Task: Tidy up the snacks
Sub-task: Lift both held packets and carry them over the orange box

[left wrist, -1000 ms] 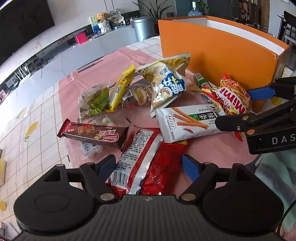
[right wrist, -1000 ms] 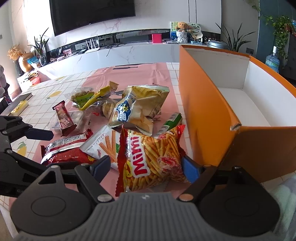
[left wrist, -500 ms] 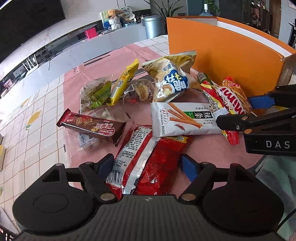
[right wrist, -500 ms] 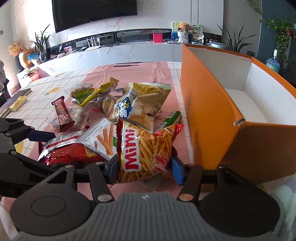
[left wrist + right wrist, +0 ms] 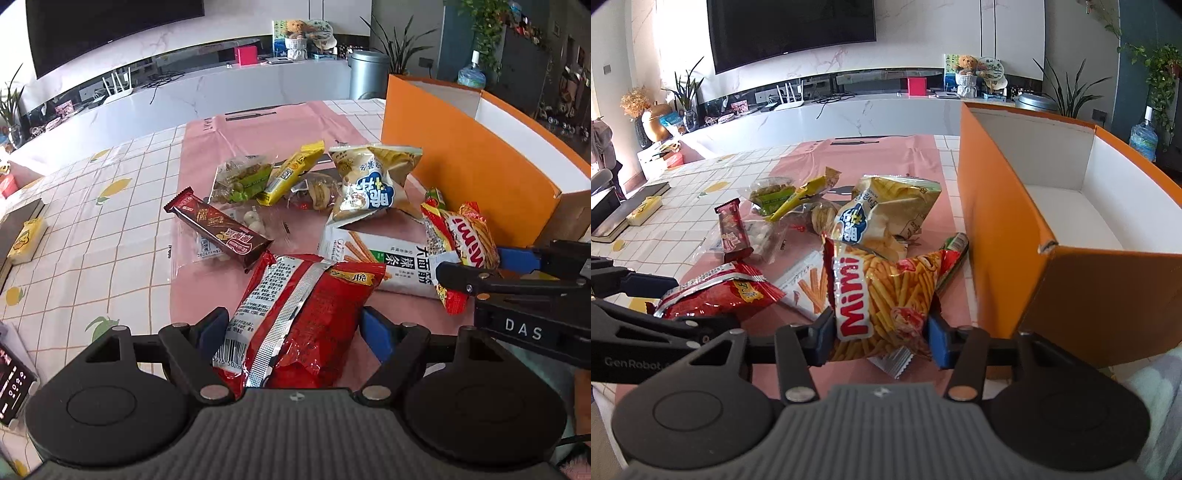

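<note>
Right wrist view: right gripper [image 5: 881,334] jaws have just been closing, now pinching the Mimi snack bag [image 5: 882,291] at the table's near edge, beside the orange box [image 5: 1004,229]; box empty, so ready to lift in; left gripper [image 5: 295,328] spread wide round the red snack bag [image 5: 295,314], not gripping.

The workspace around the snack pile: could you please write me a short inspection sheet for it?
Surface: tiled table with pink sheet.
Job's things: Mimi bag, red bag, more packets; orange box empty where visible.
Clutter: book.
Grippers: right gripper has just been closing, pads on the Mimi bag; left gripper open astride the red bag.
Cables: none on the table.
Surroundings: TV, counter, plants.
</note>
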`<state>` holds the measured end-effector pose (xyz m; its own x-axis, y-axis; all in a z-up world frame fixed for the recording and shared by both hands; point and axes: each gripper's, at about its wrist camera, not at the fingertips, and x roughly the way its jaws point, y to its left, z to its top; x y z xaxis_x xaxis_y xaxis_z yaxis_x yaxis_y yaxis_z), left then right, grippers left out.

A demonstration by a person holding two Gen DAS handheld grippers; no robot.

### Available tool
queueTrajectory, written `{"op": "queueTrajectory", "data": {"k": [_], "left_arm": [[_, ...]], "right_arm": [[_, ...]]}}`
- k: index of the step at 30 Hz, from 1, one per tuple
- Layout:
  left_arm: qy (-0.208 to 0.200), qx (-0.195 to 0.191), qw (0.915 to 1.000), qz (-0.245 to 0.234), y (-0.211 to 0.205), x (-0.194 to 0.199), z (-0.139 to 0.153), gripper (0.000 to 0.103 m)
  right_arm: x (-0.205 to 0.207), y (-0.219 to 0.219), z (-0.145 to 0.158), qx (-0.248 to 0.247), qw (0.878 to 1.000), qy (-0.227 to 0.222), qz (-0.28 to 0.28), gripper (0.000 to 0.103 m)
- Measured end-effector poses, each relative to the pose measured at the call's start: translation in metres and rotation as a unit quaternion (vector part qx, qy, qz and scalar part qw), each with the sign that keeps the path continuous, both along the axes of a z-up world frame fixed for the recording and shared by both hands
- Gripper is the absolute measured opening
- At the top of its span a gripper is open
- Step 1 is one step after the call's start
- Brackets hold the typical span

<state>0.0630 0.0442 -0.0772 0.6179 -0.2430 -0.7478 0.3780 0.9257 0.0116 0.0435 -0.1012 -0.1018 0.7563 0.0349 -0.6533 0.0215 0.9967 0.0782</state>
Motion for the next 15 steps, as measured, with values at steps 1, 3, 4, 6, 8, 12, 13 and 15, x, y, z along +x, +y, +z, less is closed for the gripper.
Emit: {"op": "queueTrajectory", "data": {"k": [1,3,4,6,8,12,13,15], "left_arm": [[-0.001,-0.005,1.0,0.004,0.002,-0.003,0.003,0.089],[-0.008,-0.012,0.9998,0.014,0.004,-0.01,0.01,0.089],[-0.01,-0.014,0.9997,0.018,0.005,-0.012,0.013,0.089],[-0.017,-0.02,0.9993,0.025,0.006,-0.017,0.02,0.089],[-0.021,-0.026,0.999,0.029,0.006,-0.022,0.025,0.089],[-0.033,-0.029,0.9984,0.036,0.001,-0.029,0.038,0.089],[-0.038,-0.03,0.9982,0.035,0.0,-0.031,0.042,0.089],[-0.052,-0.032,0.9976,0.033,-0.004,-0.036,0.051,0.089]], "right_arm": [[-0.002,0.0,0.001,-0.001,1.0,0.0,0.002,0.048],[-0.007,-0.001,0.002,0.001,1.0,-0.001,0.003,0.047],[-0.009,-0.002,0.004,0.004,1.0,-0.002,0.003,0.047],[-0.014,-0.004,0.009,0.011,1.0,-0.008,0.003,0.046],[-0.021,-0.005,0.015,0.014,1.0,-0.021,0.008,0.046],[-0.035,-0.003,0.029,0.017,0.999,-0.045,0.019,0.045],[-0.038,-0.004,0.033,0.018,0.998,-0.052,0.02,0.045],[-0.044,-0.007,0.042,0.018,0.997,-0.066,0.02,0.045]]}}
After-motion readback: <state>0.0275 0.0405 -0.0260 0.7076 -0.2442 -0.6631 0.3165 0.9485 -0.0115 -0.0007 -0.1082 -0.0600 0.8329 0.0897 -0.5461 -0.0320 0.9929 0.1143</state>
